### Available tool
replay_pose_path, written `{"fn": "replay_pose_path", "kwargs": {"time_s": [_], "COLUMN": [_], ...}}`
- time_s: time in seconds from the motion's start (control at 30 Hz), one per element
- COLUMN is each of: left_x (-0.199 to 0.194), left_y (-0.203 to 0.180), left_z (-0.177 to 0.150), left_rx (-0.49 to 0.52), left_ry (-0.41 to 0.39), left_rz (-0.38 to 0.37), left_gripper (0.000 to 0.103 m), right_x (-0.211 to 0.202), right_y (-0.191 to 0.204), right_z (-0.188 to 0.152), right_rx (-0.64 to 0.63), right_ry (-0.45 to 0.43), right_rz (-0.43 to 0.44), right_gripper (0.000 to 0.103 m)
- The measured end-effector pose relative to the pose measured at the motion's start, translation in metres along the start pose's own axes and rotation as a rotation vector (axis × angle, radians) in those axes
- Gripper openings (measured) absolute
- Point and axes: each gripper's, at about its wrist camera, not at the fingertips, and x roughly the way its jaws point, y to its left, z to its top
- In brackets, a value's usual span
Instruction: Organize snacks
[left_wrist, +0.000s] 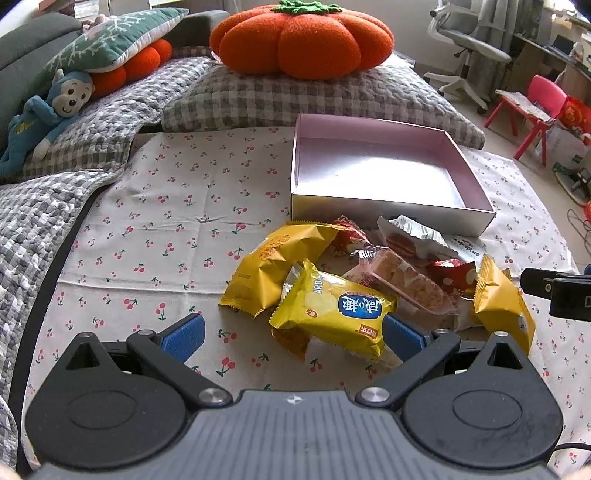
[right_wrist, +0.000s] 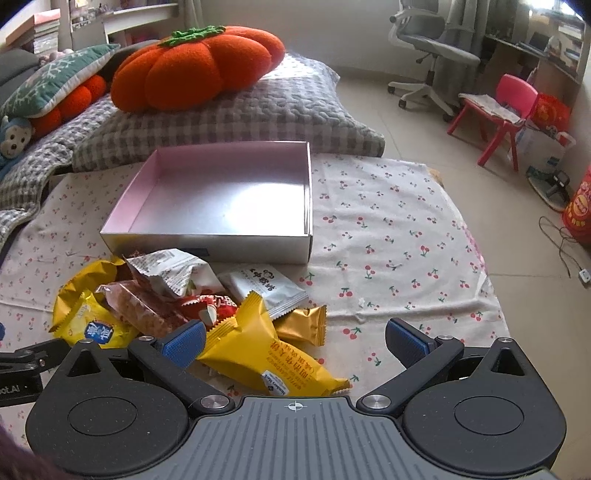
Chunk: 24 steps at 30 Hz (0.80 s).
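The snack pile (left_wrist: 369, 280) is heaped on the cherry-print cloth (left_wrist: 166, 221), just near of the pink box (left_wrist: 388, 206). The left hand-held gripper (left_wrist: 293, 334) and right hand-held gripper (right_wrist: 295, 341) are both spread wide, nothing grasped.

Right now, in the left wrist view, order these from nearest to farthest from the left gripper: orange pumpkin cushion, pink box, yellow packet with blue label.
1. Yellow packet with blue label: between the open fingers of the left gripper.
2. Pink box: beyond the snack pile, right of centre.
3. Orange pumpkin cushion: farthest, on the checked pillow.
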Motion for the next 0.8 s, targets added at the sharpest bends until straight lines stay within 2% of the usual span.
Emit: {"fn": "replay_pose_path", "kwargs": {"time_s": [0.13, 0.3, 0.43, 0.5, 0.57, 0.7, 0.8], "left_x": [0.001, -0.001, -0.002, -0.002, -0.003, -0.007, -0.009], "left_y": [0.001, 0.001, 0.002, 0.006, 0.008, 0.010, 0.014], "left_z": [0.001, 0.002, 0.002, 0.002, 0.001, 0.004, 0.007], "left_rx": [-0.003, -0.009, -0.011, -0.032, -0.051, -0.058, -0.072], "left_ry": [-0.002, -0.016, -0.034, -0.025, -0.025, -0.051, -0.052], "left_rz": [0.000, -0.003, -0.003, -0.034, -0.053, -0.039, -0.059], "left_gripper": [0.102, 0.102, 0.102, 0.102, 0.102, 0.102, 0.102], "right_x": [-0.002, -0.004, 0.000, -0.002, -0.005, -0.008, -0.009], "right_y": [0.002, 0.001, -0.002, -0.003, -0.003, -0.007, -0.008], "right_z": [-0.001, -0.002, 0.000, 0.003, 0.007, 0.016, 0.020], "right_rx": [-0.018, -0.005, 0.026, 0.031, 0.035, 0.063, 0.060], "right_ry": [-0.021, -0.075, -0.047, -0.050, -0.046, -0.010, -0.011], "right_rz": [-0.005, 0.055, 0.135, 0.169, 0.177, 0.213, 0.208], "right_gripper": [0.103, 0.103, 0.103, 0.103, 0.103, 0.103, 0.103]}}
